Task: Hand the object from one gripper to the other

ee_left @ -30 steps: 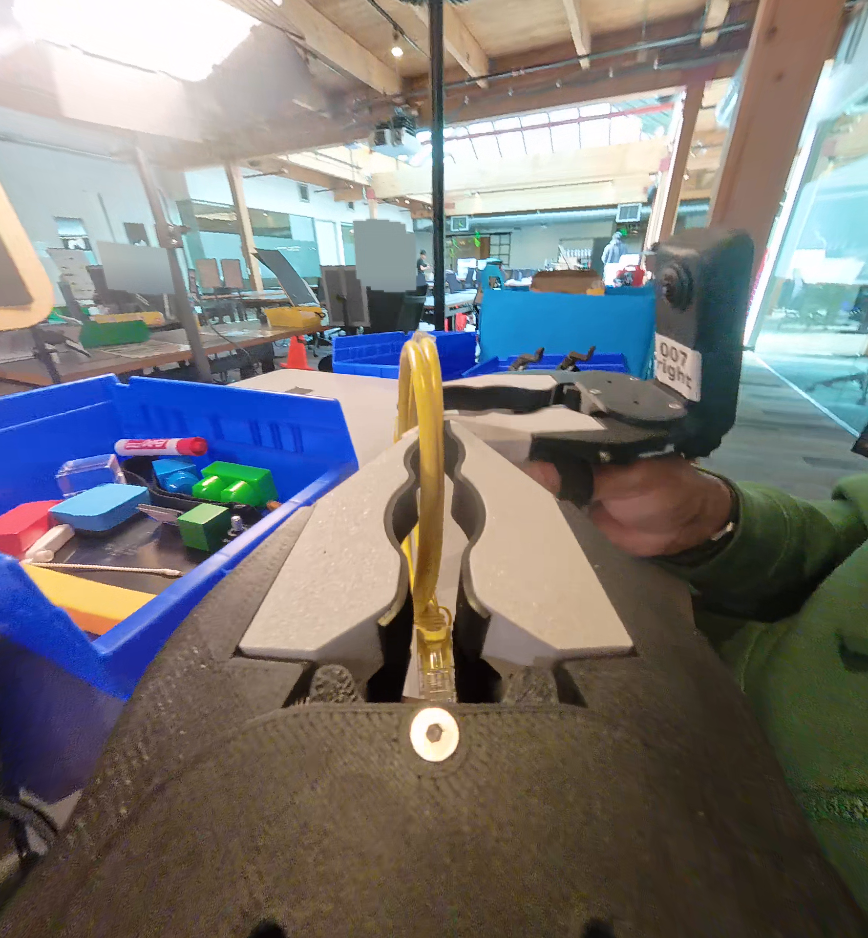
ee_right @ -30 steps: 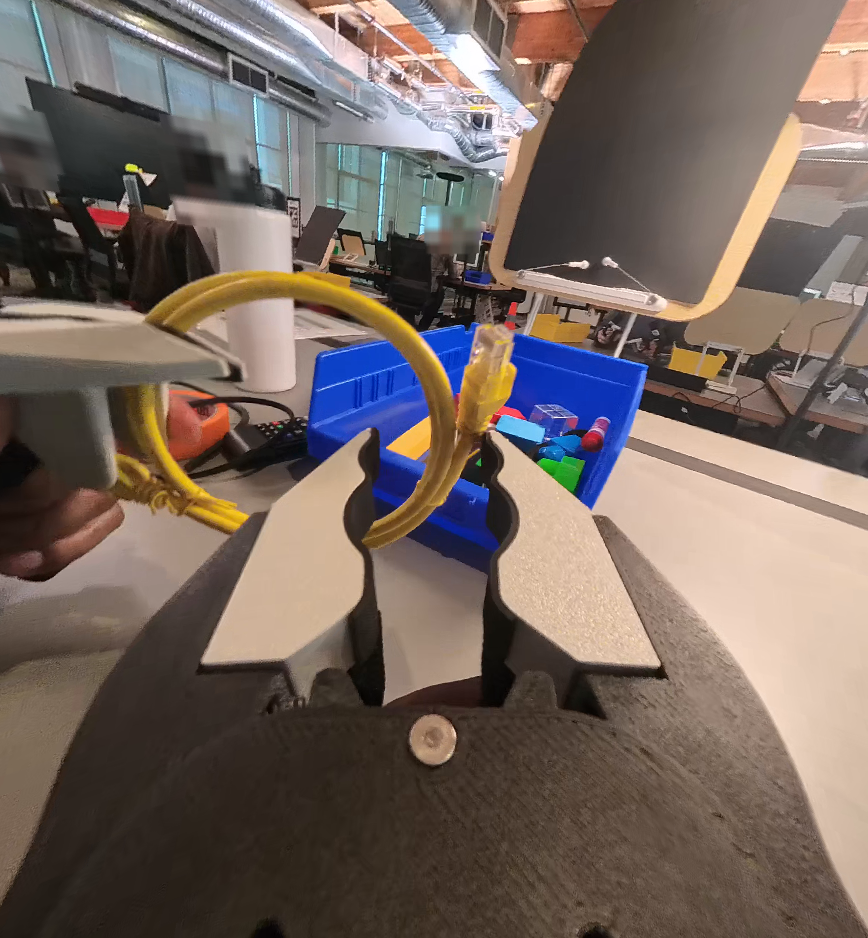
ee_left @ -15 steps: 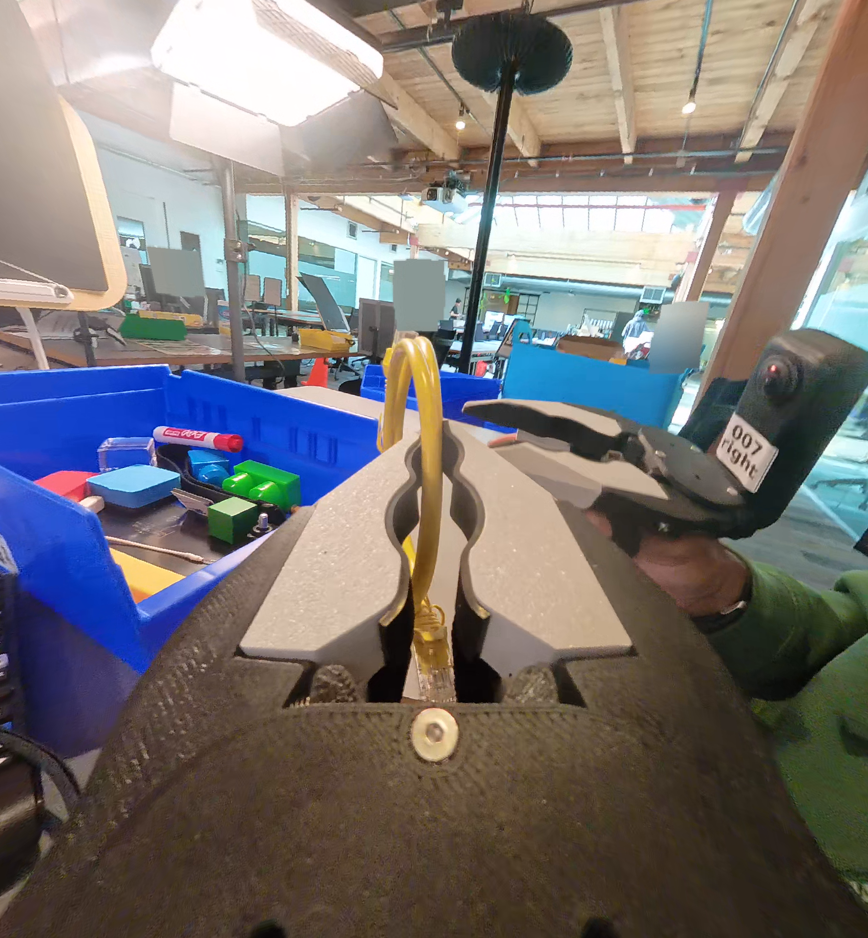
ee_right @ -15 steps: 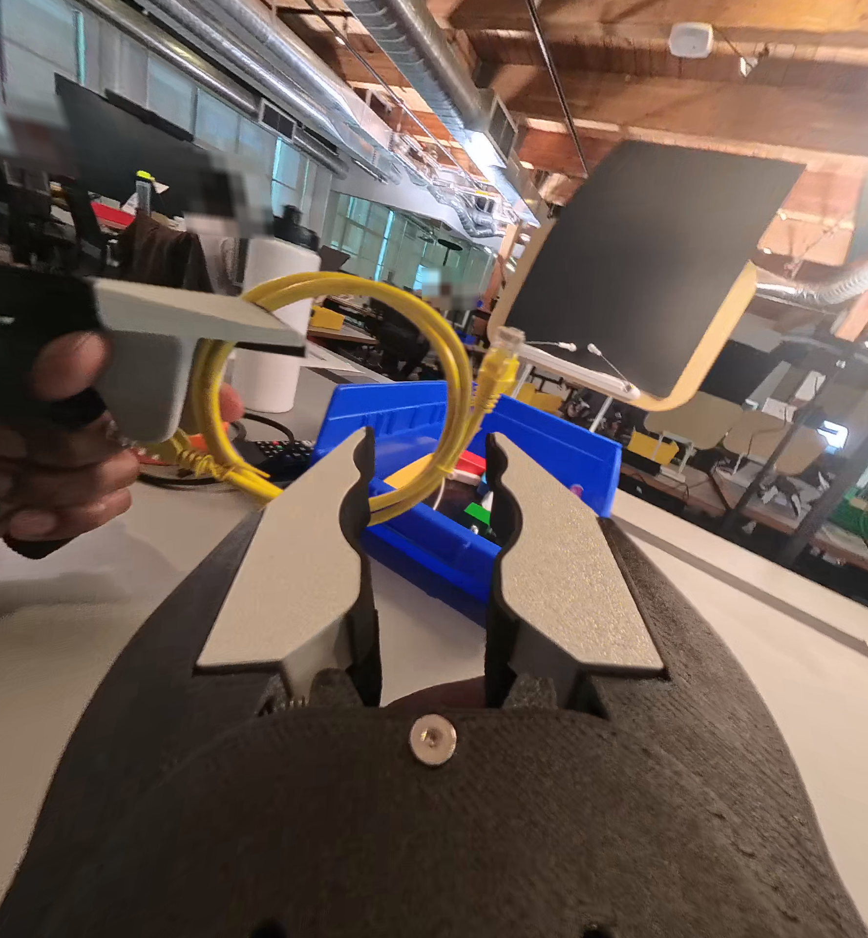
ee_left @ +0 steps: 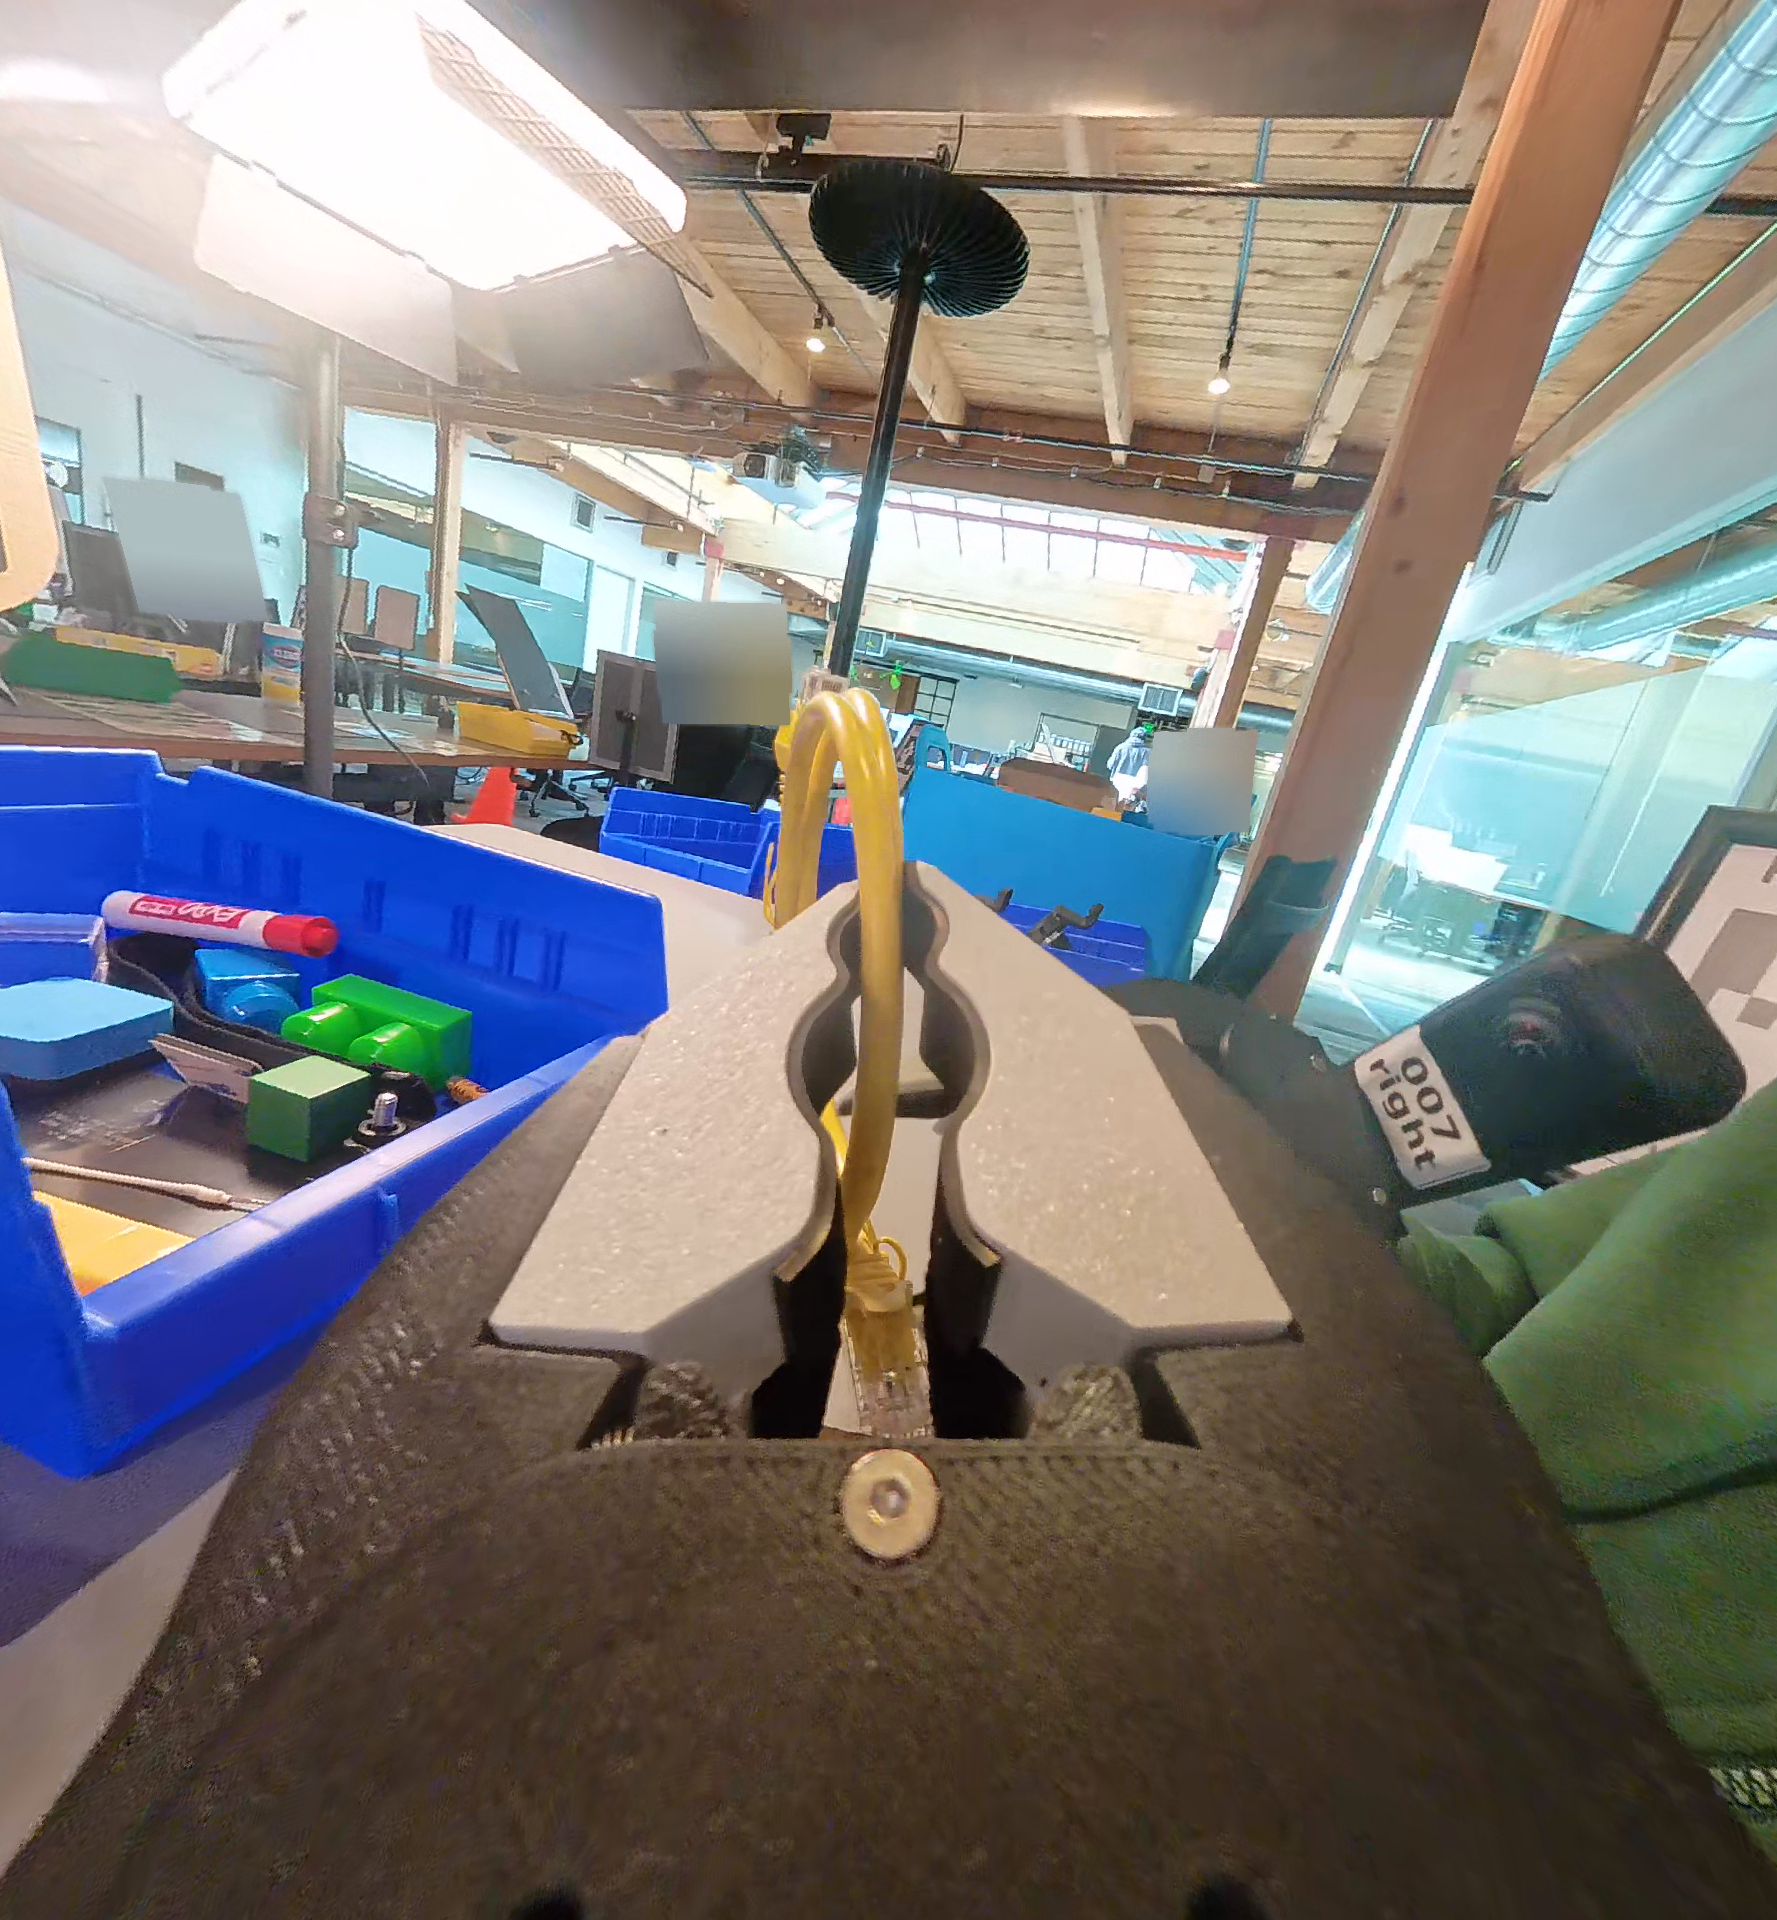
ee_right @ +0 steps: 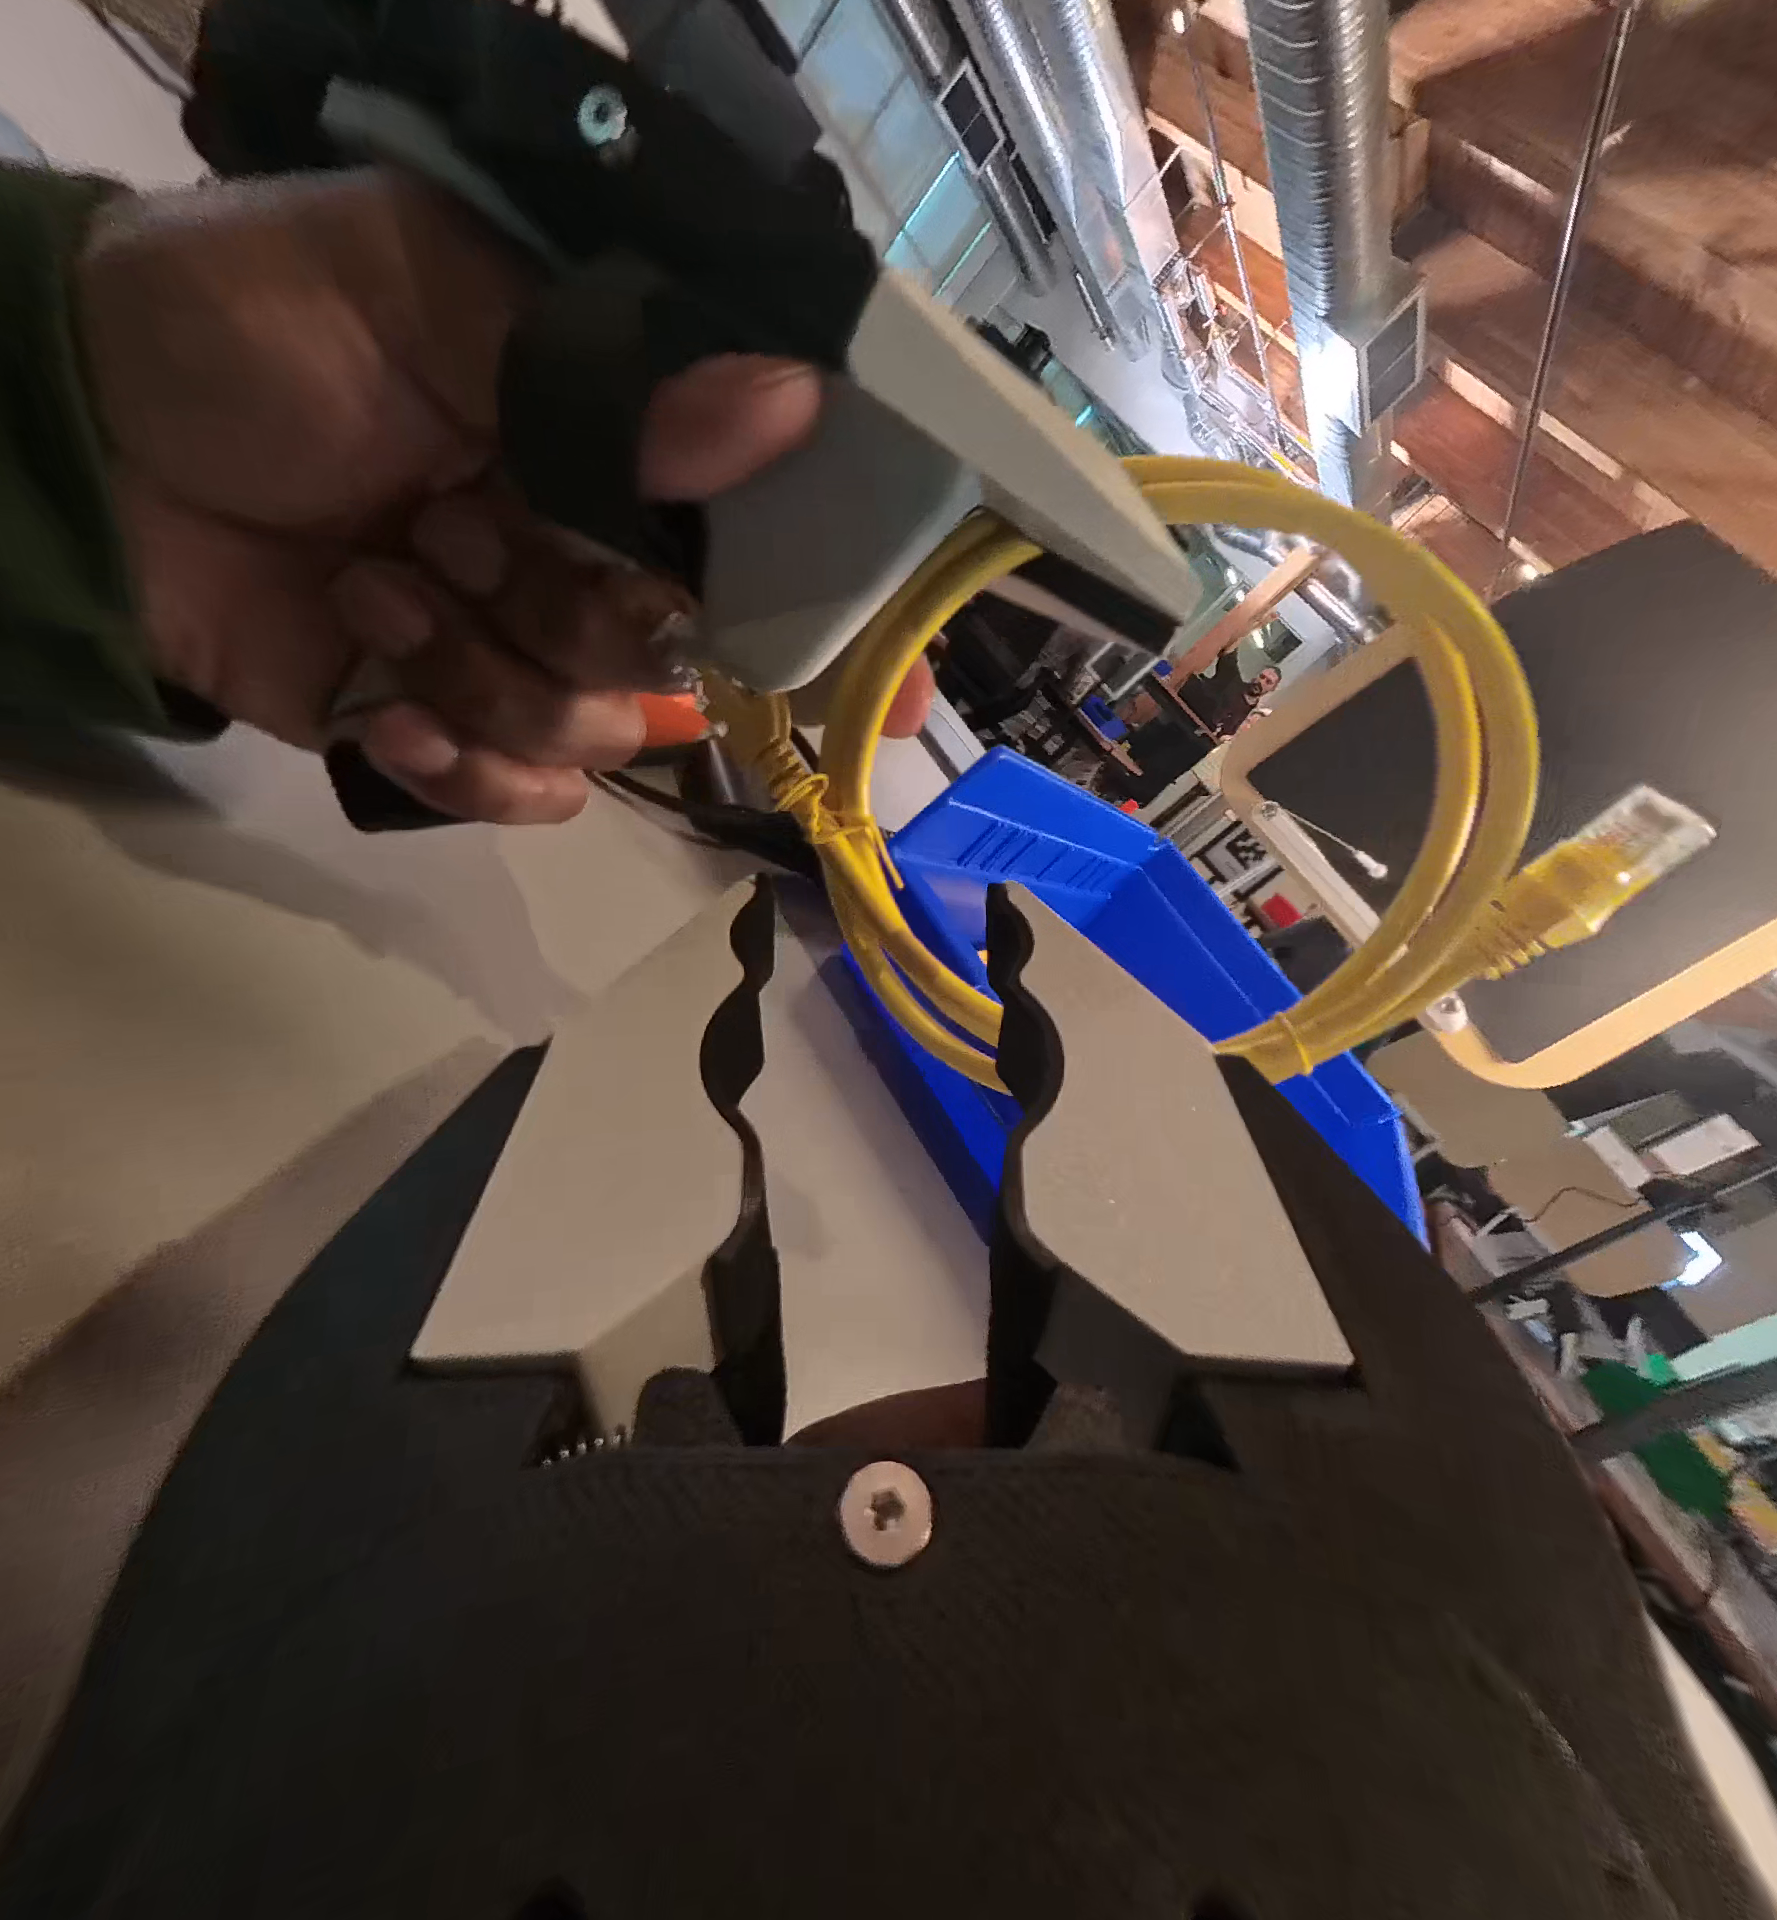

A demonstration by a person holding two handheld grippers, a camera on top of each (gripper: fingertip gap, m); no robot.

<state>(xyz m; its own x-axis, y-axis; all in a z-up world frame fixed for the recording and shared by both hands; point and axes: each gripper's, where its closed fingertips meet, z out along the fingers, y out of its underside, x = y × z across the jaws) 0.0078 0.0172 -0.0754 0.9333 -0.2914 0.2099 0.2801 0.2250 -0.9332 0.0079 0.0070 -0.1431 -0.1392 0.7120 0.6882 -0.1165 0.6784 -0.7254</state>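
At the centre of the left wrist view, the left claw point(ee_left: 889, 914) is closed on a coiled yellow network cable point(ee_left: 868, 997), its loop standing upright between the grey fingers and one clear plug lying deep in the gap near the screw. To the left of the frame sits a blue bin point(ee_left: 510, 997) on the pale surface point(ee_left: 1, 1704), holding a red-capped marker point(ee_left: 219, 920), green blocks point(ee_left: 375, 1023) and a blue block point(ee_left: 42, 1023). At the right edge, a green sleeve point(ee_left: 1673, 1351) lies beside the right claw's black camera housing.

Low in the right wrist view, the right claw point(ee_right: 876, 904) stands parted with nothing gripped; the cable point(ee_right: 1424, 727) loop passes just beyond its fingertips, partly hidden behind the right-hand finger. Upper left, a hand point(ee_right: 344, 468) grips the left claw's handle.
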